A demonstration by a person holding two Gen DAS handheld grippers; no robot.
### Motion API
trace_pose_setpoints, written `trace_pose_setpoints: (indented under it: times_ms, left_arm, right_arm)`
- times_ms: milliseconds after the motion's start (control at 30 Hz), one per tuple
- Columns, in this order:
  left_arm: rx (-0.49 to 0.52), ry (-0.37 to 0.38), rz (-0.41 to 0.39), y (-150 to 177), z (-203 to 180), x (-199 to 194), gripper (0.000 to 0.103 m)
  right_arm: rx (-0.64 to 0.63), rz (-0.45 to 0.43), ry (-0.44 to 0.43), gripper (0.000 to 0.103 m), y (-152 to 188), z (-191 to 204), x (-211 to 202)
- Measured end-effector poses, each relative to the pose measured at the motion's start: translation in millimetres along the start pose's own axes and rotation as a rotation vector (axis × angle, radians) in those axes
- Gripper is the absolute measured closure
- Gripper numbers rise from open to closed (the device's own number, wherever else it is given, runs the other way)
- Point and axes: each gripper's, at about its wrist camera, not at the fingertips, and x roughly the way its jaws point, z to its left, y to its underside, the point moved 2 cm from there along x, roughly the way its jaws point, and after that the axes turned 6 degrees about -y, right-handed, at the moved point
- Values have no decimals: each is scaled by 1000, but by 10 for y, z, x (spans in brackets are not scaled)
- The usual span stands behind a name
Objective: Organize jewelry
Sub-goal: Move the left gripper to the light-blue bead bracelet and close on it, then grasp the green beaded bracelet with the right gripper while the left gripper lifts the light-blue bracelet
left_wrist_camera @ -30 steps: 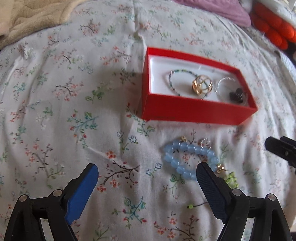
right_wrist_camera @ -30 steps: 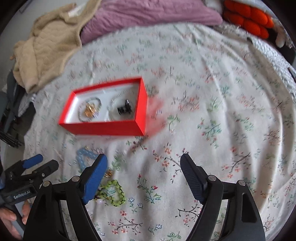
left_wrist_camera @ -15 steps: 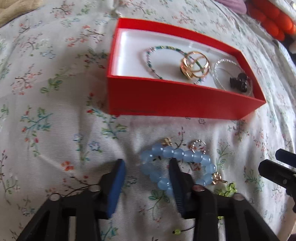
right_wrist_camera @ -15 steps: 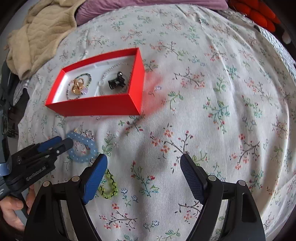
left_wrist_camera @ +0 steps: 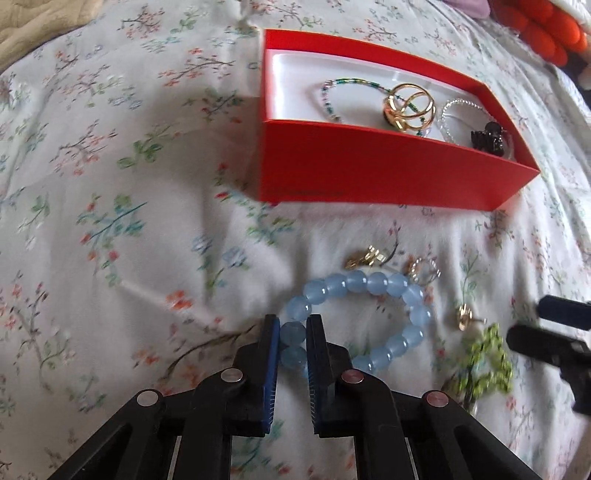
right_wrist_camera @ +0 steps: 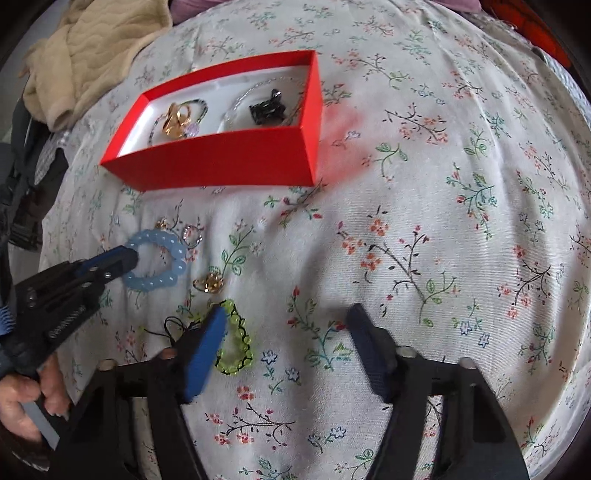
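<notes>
My left gripper (left_wrist_camera: 291, 325) is shut on the near-left side of a blue bead bracelet (left_wrist_camera: 369, 284), which lies on the floral bedspread; the right wrist view shows the same grip on the bracelet (right_wrist_camera: 162, 262). A red box (left_wrist_camera: 369, 170) behind it holds a thin beaded bracelet (left_wrist_camera: 332, 92), a gold ring piece (left_wrist_camera: 406, 107), a clear bracelet and a black clip (left_wrist_camera: 487, 138). My right gripper (right_wrist_camera: 288, 317) is open, its left finger over a green bead bracelet (right_wrist_camera: 236, 347). Small gold earrings (right_wrist_camera: 210, 282) and a ring (right_wrist_camera: 192, 234) lie loose beside the blue bracelet.
The floral bedspread (right_wrist_camera: 443, 184) stretches wide to the right of the box. A beige blanket (right_wrist_camera: 92, 55) lies at the back left, orange cushions (left_wrist_camera: 535, 29) at the back right. A hand (right_wrist_camera: 22, 402) holds the left gripper's handle.
My left gripper moved forward and closed on the blue bracelet. My right gripper came lower and nearer the green bracelet, still open.
</notes>
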Motion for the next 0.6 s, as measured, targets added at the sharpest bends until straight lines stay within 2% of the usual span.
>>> trace_pose_setpoints:
  times_ms: [100,233,300,333,600]
  left_arm:
    - [-1,1,-7,77,119,-74,94]
    - [-7,3,-2,173,268,-125,94]
    - [-1,4,2,233,320,-150,94]
    - [3,4,3,258,345,-159,94]
    - [79,59,11,482,397,-270,94]
  right_arm:
    - [-19,4,-16,50,33,39,15]
    - [-36,47,-91,70,110,117,91]
    - [-73,56,-85,80,160,187,140]
    - [-100,50,-55,92,177,216,149]
    - [-93,-14,17,94,121,21,-18]
